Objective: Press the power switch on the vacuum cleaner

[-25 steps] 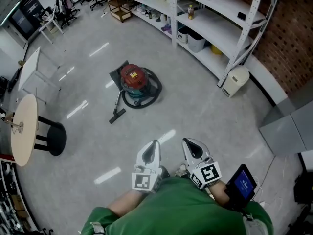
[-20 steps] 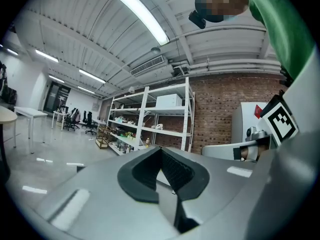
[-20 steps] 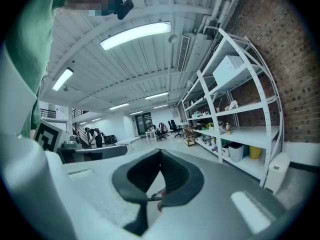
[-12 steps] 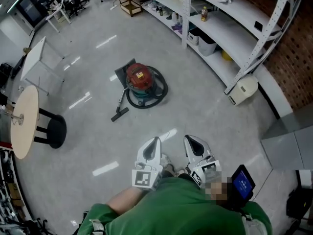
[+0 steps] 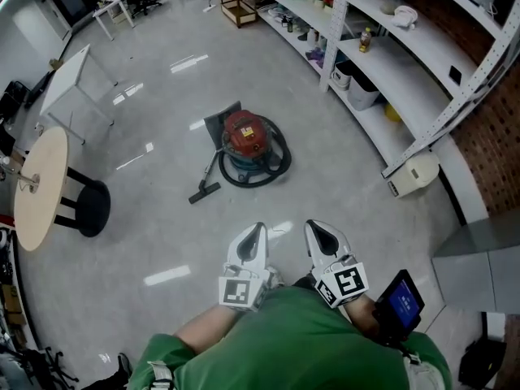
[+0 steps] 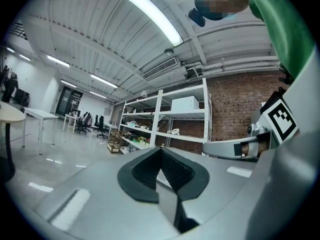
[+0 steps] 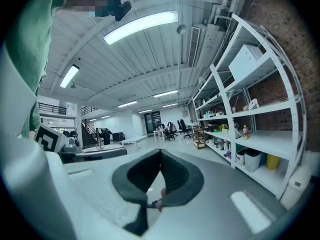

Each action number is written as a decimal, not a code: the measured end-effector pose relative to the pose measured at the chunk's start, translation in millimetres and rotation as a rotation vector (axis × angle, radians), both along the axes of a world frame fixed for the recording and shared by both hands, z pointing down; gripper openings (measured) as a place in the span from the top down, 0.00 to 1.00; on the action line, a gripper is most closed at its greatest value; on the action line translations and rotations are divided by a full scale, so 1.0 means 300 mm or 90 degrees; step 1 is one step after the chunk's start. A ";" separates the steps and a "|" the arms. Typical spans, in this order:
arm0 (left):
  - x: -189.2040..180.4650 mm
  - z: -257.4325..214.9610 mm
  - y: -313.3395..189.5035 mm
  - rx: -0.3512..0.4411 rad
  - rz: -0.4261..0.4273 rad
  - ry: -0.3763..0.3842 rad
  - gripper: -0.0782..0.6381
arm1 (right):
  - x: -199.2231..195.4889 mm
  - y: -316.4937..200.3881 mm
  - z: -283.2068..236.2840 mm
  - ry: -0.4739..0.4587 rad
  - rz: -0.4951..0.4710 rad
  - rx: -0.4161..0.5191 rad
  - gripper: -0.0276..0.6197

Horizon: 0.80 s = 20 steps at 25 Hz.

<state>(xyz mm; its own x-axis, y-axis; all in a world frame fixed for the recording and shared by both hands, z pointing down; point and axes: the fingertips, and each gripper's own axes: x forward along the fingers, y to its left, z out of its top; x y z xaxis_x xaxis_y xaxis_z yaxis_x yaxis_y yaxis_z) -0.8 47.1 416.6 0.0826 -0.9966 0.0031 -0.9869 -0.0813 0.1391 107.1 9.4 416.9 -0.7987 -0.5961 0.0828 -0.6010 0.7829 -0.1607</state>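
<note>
The left gripper (image 5: 258, 231) and the right gripper (image 5: 312, 227) are held side by side, close against the green-clad chest, with their tips pointed forward and away from the body. Each pair of jaws is closed tip to tip, and nothing is caught between them. A dark device with a blue screen (image 5: 401, 303) is seen by the right forearm. Ahead of the tips a broad stretch of bare, glossy grey floor (image 5: 162, 242) is laid open, with free room to the left and towards the far side. The vacuum cleaner (image 5: 247, 134), a red-topped drum ringed by its dark hose (image 5: 272, 167), is stood on that floor well apart from both grippers, farther off and slightly left of the left gripper's tip. Its wand is laid out to the near left and is ended by a floor nozzle (image 5: 199, 193). The open room is bounded at the left by a round table (image 5: 36, 189) and a black stool (image 5: 91, 208), and at the right by white shelving (image 5: 406, 63), beside whose near upright a small white bin-like thing (image 5: 414, 173) is set.
</note>
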 end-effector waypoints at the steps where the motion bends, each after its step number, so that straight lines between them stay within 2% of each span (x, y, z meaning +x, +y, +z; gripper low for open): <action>1: -0.014 0.002 -0.008 0.000 -0.006 0.002 0.88 | -0.015 -0.010 0.001 0.002 -0.005 0.000 0.95; 7: -0.052 -0.003 -0.048 -0.007 -0.035 0.009 0.88 | -0.072 -0.073 -0.010 0.007 -0.037 -0.004 0.95; 12: -0.027 0.045 -0.239 -0.021 -0.073 0.007 0.88 | -0.066 -0.282 0.034 0.001 -0.078 -0.017 0.95; 16: -0.047 0.023 -0.235 -0.022 -0.105 0.005 0.88 | -0.099 -0.292 0.013 0.000 -0.112 -0.020 0.95; 20: -0.020 0.029 -0.357 -0.032 -0.140 -0.002 0.88 | -0.080 -0.421 0.019 -0.003 -0.147 -0.027 0.95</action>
